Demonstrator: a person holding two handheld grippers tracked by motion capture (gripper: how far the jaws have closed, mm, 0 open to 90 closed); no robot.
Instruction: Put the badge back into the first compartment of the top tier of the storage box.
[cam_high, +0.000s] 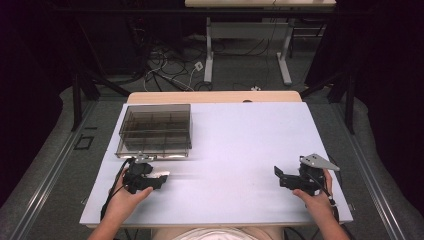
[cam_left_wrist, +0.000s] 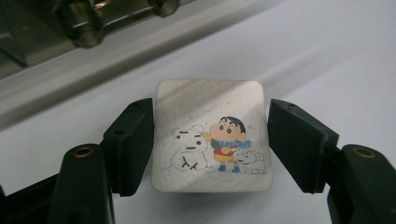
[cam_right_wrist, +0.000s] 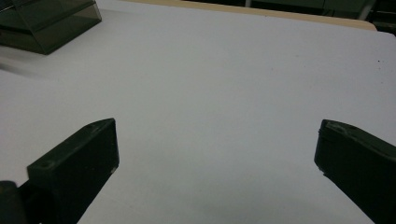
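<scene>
At the lower left of the high view my left hand-held gripper (cam_high: 161, 178) sits on the white surface (cam_high: 235, 145) with a small square cartoon card (cam_left_wrist: 211, 135) lying flat between its jaws; in the left gripper view the left jaw touches the card's edge while the right stands just off it, so I read the jaws as parted and not yet pinching. I judge the step is grasping the card: I would centre it, close evenly on opposite edges, and lift without bending it. The smoky clear compartment box (cam_high: 156, 131) at upper left looks empty. My right hand-held gripper (cam_right_wrist: 217, 163) rests wide open, lower right.
</scene>
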